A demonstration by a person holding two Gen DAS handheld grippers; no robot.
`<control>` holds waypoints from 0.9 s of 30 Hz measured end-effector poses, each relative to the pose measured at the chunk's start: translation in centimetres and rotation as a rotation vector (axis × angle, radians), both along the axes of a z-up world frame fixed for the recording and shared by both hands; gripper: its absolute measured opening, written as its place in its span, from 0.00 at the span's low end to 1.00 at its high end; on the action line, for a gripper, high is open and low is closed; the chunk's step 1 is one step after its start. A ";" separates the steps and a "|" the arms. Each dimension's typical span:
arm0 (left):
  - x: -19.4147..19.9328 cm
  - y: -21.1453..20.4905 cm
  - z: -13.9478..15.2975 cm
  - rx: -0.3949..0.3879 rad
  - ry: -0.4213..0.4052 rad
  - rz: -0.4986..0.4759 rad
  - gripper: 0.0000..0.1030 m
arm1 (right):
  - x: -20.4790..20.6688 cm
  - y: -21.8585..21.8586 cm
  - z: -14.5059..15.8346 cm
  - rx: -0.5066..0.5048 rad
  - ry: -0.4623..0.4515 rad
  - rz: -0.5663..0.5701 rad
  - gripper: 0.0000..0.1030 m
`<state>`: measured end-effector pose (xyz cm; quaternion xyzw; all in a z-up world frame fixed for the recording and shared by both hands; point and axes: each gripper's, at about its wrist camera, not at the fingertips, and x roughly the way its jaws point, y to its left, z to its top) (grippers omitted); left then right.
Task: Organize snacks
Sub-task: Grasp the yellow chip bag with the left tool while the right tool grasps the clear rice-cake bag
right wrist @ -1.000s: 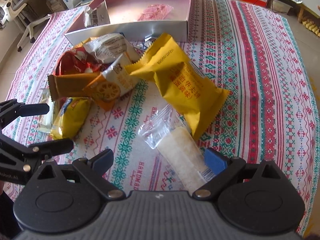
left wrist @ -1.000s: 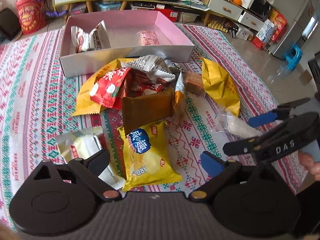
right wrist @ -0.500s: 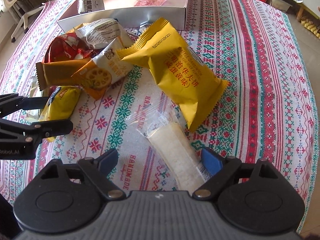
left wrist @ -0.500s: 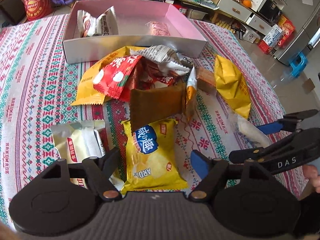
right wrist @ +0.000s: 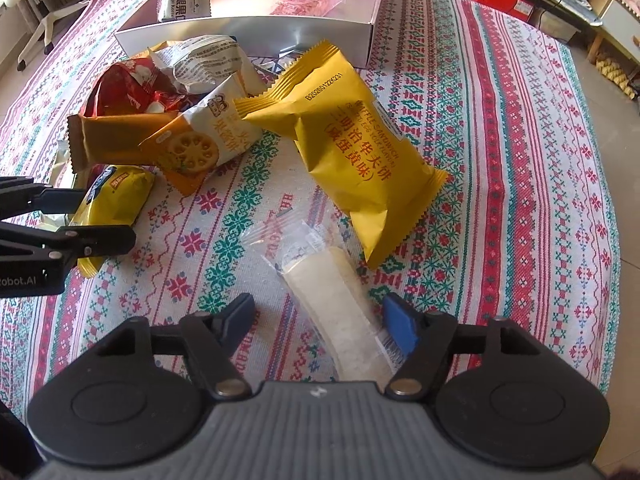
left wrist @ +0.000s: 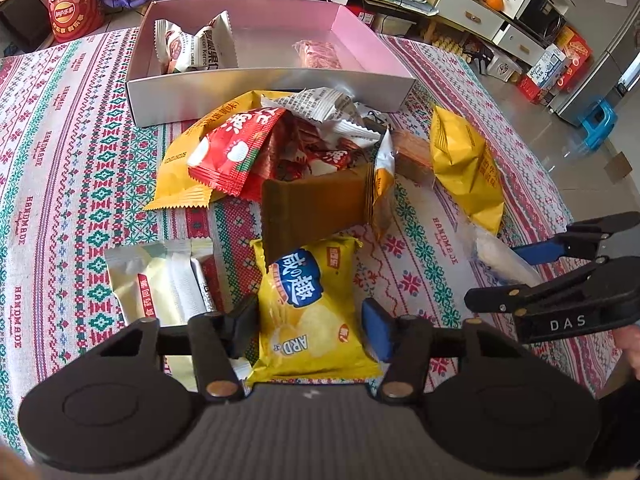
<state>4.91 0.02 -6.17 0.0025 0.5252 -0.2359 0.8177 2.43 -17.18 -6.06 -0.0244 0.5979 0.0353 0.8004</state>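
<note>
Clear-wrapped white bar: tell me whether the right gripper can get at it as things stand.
Probably yes. The right gripper already straddles the clear-wrapped white bar, jaws closing, nothing lying on it; the yellow waffle sandwich bag sits beyond.

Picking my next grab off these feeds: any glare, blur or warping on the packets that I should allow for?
Left wrist view: sharp, evenly lit; print on the yellow chip packet reads clearly; fisheye bends the tablecloth stripes toward the edges. Right wrist view: sunlight washes out the pink box floor, and the clear-wrapped white bar shows mild sheen; the print on the yellow waffle packet is legible.

Loose snack packets [left wrist: 280,168] lie heaped on the cloth before an open pink-lined box [left wrist: 256,92].
</note>
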 end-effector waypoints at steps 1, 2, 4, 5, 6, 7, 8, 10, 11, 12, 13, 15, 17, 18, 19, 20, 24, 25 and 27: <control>0.0 0.0 0.0 0.000 0.002 -0.002 0.57 | 0.0 0.1 0.1 0.001 -0.002 0.003 0.56; 0.0 0.0 0.0 -0.003 0.005 -0.002 0.56 | -0.2 0.2 0.1 0.000 -0.004 0.006 0.54; -0.1 0.0 0.1 -0.005 0.011 -0.006 0.56 | -0.3 0.3 0.5 -0.002 -0.011 0.012 0.44; -0.1 0.0 0.2 -0.006 0.013 -0.009 0.55 | -0.4 0.4 0.6 -0.001 -0.014 0.016 0.37; -0.1 0.0 0.3 -0.008 0.015 -0.013 0.55 | -0.4 0.6 0.8 -0.001 -0.017 0.021 0.30; -0.2 -0.1 0.4 -0.009 0.016 -0.016 0.55 | -0.5 0.7 0.8 -0.004 -0.021 0.027 0.27; -0.3 -0.1 0.5 -0.011 0.016 -0.021 0.55 | -0.5 0.8 0.9 -0.007 -0.025 0.031 0.23; -0.4 -0.2 0.7 -0.020 0.018 -0.032 0.54 | -0.7 1.0 1.0 -0.009 -0.031 0.035 0.20; -0.5 -0.3 0.8 -0.024 0.020 -0.038 0.52 | -0.7 1.1 1.1 -0.011 -0.034 0.035 0.20; -0.6 -0.4 0.9 -0.028 0.019 -0.044 0.51 | -0.8 1.0 1.2 -0.010 -0.037 0.035 0.19; -0.7 -0.5 1.0 -0.033 0.019 -0.050 0.50 | -0.8 1.0 1.3 -0.008 -0.040 0.034 0.19; -0.8 -0.5 1.2 -0.045 0.022 -0.061 0.45 | -1.0 1.1 1.5 -0.001 -0.043 0.035 0.18; -0.9 -0.6 1.3 -0.054 0.024 -0.072 0.42 | -1.0 1.2 1.6 0.005 -0.044 0.037 0.18; -1.0 -0.6 1.4 -0.055 0.025 -0.080 0.42 | -1.0 1.3 1.7 0.008 -0.044 0.038 0.17; -1.0 -0.7 1.4 -0.056 0.027 -0.086 0.42 | -1.0 1.4 1.8 0.013 -0.044 0.040 0.17; -1.1 -0.8 1.3 -0.056 0.028 -0.090 0.42 | -1.1 1.5 1.8 0.018 -0.044 0.042 0.17; -1.3 -1.3 1.3 -0.030 0.014 -0.124 0.43 | -1.1 1.7 2.1 0.040 -0.047 0.046 0.17; -1.4 -1.5 1.2 -0.011 0.009 -0.134 0.49 | -1.1 1.7 2.2 0.044 -0.048 0.049 0.17; -1.6 -1.9 0.8 0.024 0.003 -0.148 0.58 | -1.1 1.9 2.2 0.043 -0.051 0.053 0.17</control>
